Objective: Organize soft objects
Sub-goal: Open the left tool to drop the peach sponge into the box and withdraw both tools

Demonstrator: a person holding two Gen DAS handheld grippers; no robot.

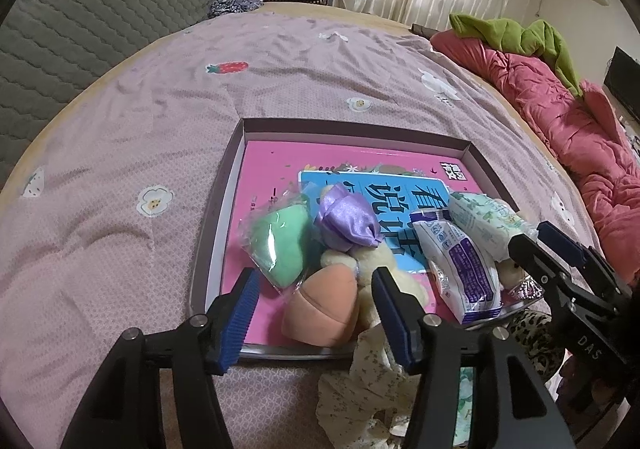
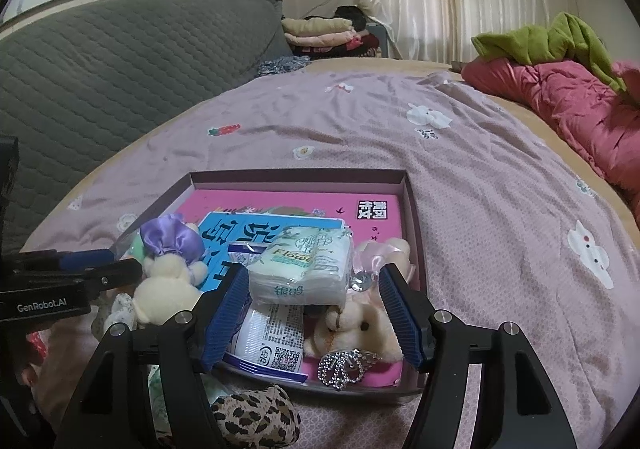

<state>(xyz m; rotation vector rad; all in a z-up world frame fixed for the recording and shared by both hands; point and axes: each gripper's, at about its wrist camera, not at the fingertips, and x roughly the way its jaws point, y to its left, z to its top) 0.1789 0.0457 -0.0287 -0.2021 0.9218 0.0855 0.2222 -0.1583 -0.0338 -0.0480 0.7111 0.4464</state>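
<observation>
A shallow box (image 1: 224, 185) (image 2: 408, 193) with a pink book inside lies on the bed. It holds a green plush in plastic (image 1: 280, 249), a purple satin pouch (image 1: 348, 221) (image 2: 170, 237), a peach plush (image 1: 320, 309), cream teddy bears (image 2: 168, 285) (image 2: 356, 325), tissue packs (image 1: 460, 265) (image 2: 308, 269) and a bead tiara (image 2: 344, 365). My left gripper (image 1: 314, 313) is open and empty above the peach plush. My right gripper (image 2: 312, 313) is open, its jaws either side of the tissue pack without gripping it.
A leopard-print cloth (image 2: 256, 417) and a floral cream cloth (image 1: 372, 389) lie in front of the box. A red quilt (image 1: 560, 121) and green cloth (image 1: 516, 33) lie at the right. A grey headboard (image 2: 100, 81) and folded clothes (image 2: 316, 33) are behind.
</observation>
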